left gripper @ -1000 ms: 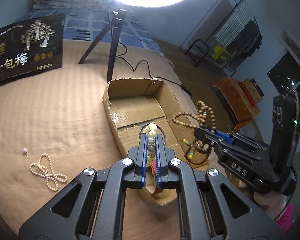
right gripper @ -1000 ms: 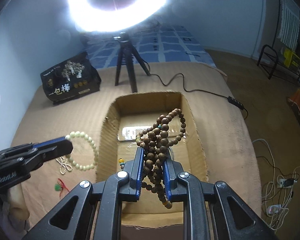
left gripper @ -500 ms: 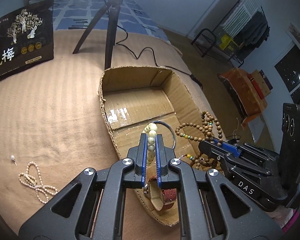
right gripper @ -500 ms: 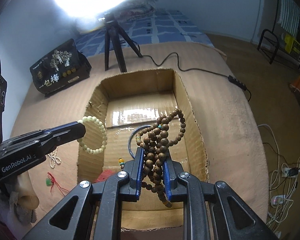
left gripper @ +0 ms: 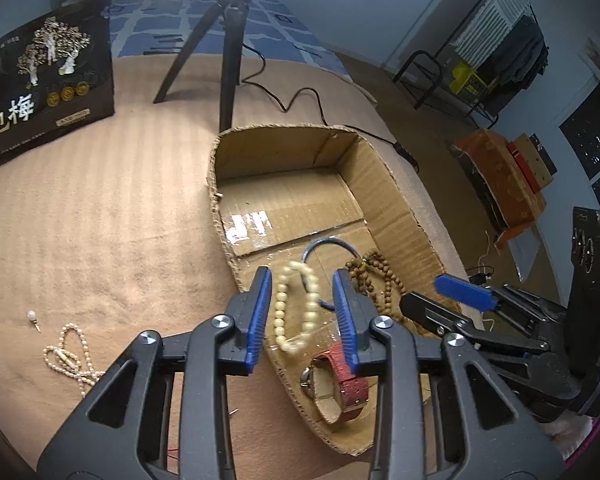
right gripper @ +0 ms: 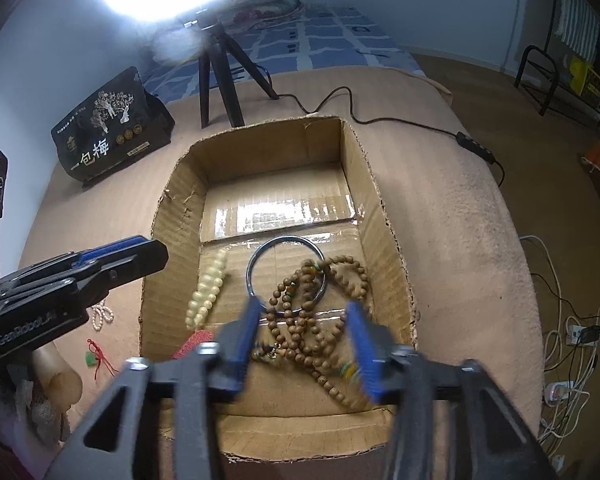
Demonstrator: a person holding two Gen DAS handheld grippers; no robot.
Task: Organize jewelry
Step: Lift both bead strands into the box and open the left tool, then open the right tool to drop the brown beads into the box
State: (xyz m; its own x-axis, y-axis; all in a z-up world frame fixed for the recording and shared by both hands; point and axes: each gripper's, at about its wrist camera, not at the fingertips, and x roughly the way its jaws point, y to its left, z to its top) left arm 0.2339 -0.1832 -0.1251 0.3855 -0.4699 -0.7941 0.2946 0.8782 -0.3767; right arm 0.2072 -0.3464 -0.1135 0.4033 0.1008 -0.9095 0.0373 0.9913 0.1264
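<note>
An open cardboard box (left gripper: 395, 184) (right gripper: 383, 216) sits on the tan blanket. My left gripper (left gripper: 303, 312) is open over its near left wall; the pale bead bracelet (left gripper: 294, 312) (right gripper: 206, 292) lies free inside the box. My right gripper (right gripper: 301, 340) is open above the brown wooden bead string (right gripper: 319, 312) (left gripper: 375, 276), which lies on the box floor over a metal bangle (right gripper: 286, 274) (left gripper: 325, 248). A red-strap watch (left gripper: 339, 384) lies in the box's near corner.
A pearl necklace (left gripper: 72, 356) and a small pearl pin (left gripper: 32, 316) lie on the blanket left of the box. A red cord with a green charm (right gripper: 96, 356) lies there too. A black bag (left gripper: 40, 92) and a tripod (left gripper: 224, 52) stand behind.
Both grippers opened. The pale bracelet dropped from my left gripper and the brown bead string from my right, both into the box. Both grippers dipped lower toward the box.
</note>
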